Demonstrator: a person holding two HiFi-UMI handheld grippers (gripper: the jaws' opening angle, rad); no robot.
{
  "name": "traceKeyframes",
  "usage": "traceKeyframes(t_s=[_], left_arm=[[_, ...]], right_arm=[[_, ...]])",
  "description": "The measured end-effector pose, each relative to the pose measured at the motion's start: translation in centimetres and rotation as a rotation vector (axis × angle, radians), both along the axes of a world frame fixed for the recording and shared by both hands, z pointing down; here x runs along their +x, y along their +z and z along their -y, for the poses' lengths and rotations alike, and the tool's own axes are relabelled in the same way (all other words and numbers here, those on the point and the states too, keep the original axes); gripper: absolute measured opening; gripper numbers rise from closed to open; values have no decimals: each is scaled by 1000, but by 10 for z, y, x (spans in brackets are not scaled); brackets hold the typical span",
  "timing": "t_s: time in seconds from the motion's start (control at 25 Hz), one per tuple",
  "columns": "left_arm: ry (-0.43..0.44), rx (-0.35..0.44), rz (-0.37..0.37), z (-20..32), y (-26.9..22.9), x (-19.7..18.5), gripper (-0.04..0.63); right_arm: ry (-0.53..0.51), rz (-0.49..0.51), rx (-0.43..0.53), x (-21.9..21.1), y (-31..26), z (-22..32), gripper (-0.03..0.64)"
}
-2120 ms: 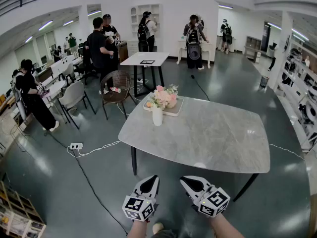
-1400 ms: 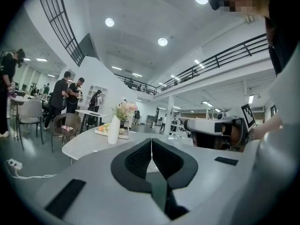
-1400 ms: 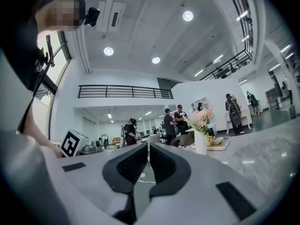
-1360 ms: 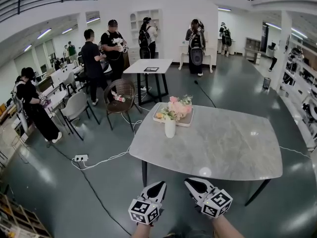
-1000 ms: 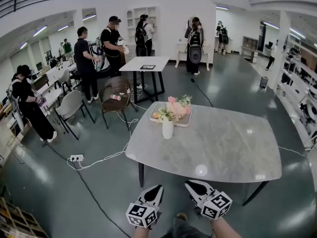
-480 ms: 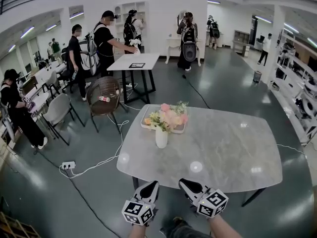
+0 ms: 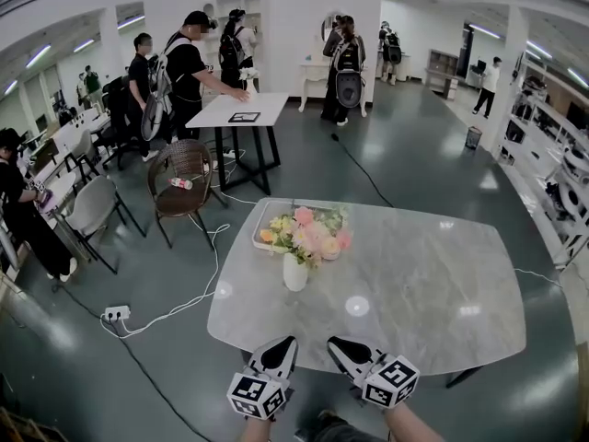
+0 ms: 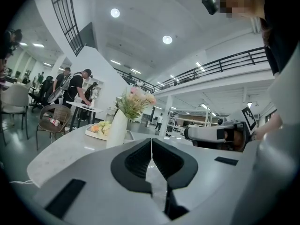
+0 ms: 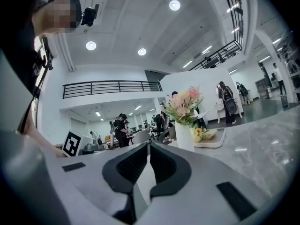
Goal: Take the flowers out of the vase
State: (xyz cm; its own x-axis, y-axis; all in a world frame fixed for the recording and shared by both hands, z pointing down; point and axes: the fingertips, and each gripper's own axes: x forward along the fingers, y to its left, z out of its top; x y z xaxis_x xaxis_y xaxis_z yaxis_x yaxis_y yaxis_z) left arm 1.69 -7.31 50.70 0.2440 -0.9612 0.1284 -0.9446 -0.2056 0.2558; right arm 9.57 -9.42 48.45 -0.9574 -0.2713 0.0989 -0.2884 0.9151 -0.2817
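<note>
Step in hand, by my reading: the approach. Nothing has been touched yet.

Left hand-held gripper [image 7: 285, 343]: clenched, jaws pressed together, nothing between them. Right hand-held gripper [image 7: 337, 346]: the same, clenched and empty. Both are held roughly level, side by side, tips at the near edge of the worktop [image 7: 414, 284].

Flowers [image 7: 308, 233]: pink and pale blooms with some green, standing in the white vase [image 7: 294, 274]. The vase is upright on the left half of the worktop, well apart from both grippers. Just behind it on the far side is a shallow tray [image 9: 214, 142] holding what look like yellow and orange pieces. Cannot tell whether vase and tray touch.

Next move, as I judge it:
- Reach across the worktop to the vase and release one gripper's jaws.
- Close on the stems just above the vase mouth and lift straight up.
- The other gripper may have to steady the vase. It is tall and narrow and could tip if the stems drag.

Room: the surface between grippers and vase is bare, and so is the right half, which leaves space to lay the flowers down. The vase stands fairly near the left edge, so a sideways knock is a risk. On the floor to the left lie a white cable [image 7: 175, 307] and a power strip [image 7: 117, 313]. A wicker chair [image 7: 182, 168] stands past the far left corner. People stand well off by a far table [image 7: 241, 110].
</note>
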Motion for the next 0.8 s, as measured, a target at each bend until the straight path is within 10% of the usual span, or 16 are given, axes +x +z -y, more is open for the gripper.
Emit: traceKeyframes(t_s=[0.8], left_arm=[[37,-45,27,49,27,-26,18]], right_arm=[[12,-52,-70,-30,38,45,31]])
